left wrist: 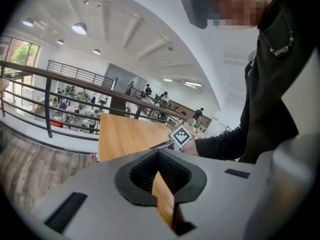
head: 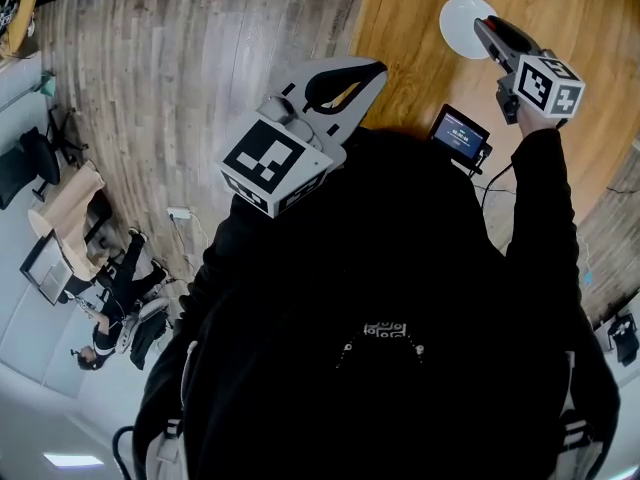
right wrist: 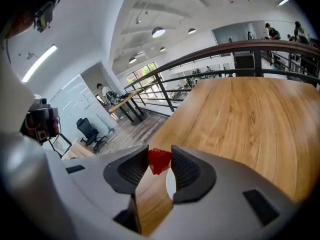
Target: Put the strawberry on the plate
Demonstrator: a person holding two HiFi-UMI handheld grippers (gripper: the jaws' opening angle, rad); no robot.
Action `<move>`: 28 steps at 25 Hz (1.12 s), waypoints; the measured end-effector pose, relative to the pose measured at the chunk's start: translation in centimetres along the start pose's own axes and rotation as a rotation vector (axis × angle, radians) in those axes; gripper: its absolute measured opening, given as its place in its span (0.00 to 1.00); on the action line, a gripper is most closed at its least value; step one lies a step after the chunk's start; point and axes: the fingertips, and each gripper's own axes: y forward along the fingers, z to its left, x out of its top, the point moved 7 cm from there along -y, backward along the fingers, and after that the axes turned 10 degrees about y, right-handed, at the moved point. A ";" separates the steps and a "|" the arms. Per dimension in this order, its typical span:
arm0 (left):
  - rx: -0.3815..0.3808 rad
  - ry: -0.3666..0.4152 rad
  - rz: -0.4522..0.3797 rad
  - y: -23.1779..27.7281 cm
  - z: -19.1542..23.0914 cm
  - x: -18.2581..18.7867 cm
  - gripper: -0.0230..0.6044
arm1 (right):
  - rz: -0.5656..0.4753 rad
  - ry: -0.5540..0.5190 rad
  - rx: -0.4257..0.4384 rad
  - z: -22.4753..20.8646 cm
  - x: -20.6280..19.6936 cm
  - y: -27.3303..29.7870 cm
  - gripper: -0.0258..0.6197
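Wood table (head: pixel 420 68) holds the plate (head: pixel 465 23) in head view; right gripper view alone shows right tool (right wrist: pixel 160 155) clamping strawberry (right wrist: pixel 158 161).

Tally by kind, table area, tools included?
strawberry: 1
plate: 1
small screen: 1
tools: 2 (left tool, right tool)
Total: 5
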 end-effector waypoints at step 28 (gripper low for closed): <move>0.106 -0.101 0.001 -2.2 -1.9 -3.2 0.03 | 0.214 -0.049 -0.196 -6.8 -5.7 6.2 0.27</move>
